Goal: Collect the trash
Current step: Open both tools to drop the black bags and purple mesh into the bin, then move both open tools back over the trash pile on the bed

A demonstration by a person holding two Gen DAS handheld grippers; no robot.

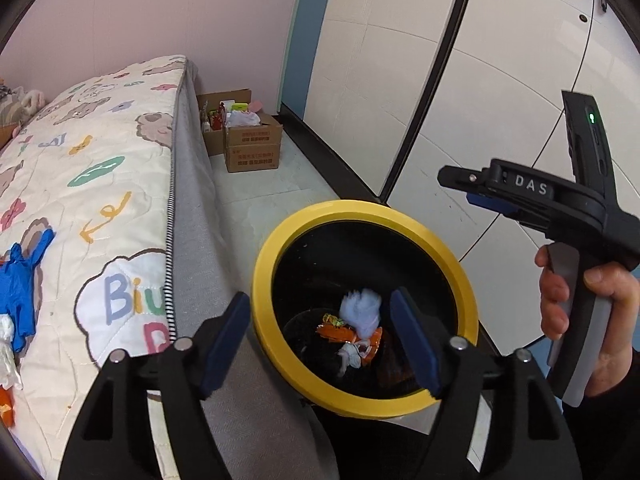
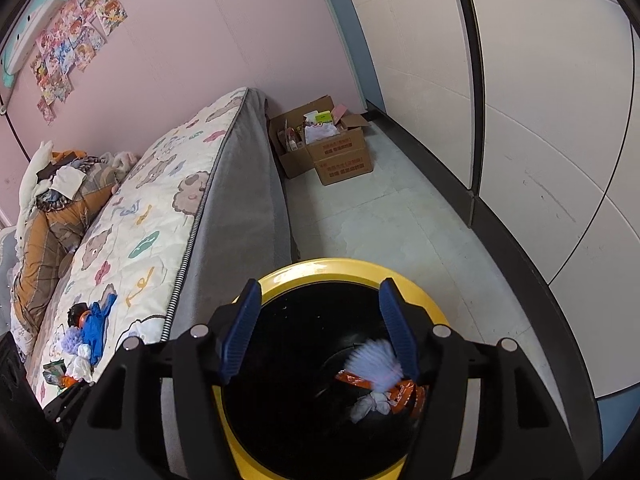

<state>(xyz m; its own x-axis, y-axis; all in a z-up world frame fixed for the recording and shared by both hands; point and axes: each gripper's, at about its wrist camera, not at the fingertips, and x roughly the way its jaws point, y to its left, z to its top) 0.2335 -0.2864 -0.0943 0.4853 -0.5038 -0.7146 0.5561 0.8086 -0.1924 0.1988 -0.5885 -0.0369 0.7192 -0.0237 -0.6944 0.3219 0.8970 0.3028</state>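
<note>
A black bin with a yellow rim point(image 1: 360, 210) point(image 2: 340, 270) stands on the floor beside the bed. Inside it lie an orange wrapper point(image 1: 336, 332) point(image 2: 404, 396) and a white tissue point(image 1: 352, 354) point(image 2: 370, 404). A pale blue fluffy piece point(image 1: 362, 308) point(image 2: 374, 364) shows blurred above them, clear of the pads. My left gripper point(image 1: 320, 298) hangs open over the bin, nothing between its fingers. My right gripper point(image 2: 319, 285) point(image 1: 456, 184) is also open over the bin, held by a hand. On the bed lie a blue glove point(image 1: 20, 280) point(image 2: 96, 328) and white crumpled trash point(image 2: 80, 364).
The bed point(image 1: 100, 152) with its patterned quilt runs along the left, its grey side next to the bin. Open cardboard boxes point(image 1: 248, 136) point(image 2: 332, 144) stand at the far wall. White cupboard doors point(image 2: 540, 120) line the right. Clothes and plush toys point(image 2: 60, 200) are heaped on the bed's far end.
</note>
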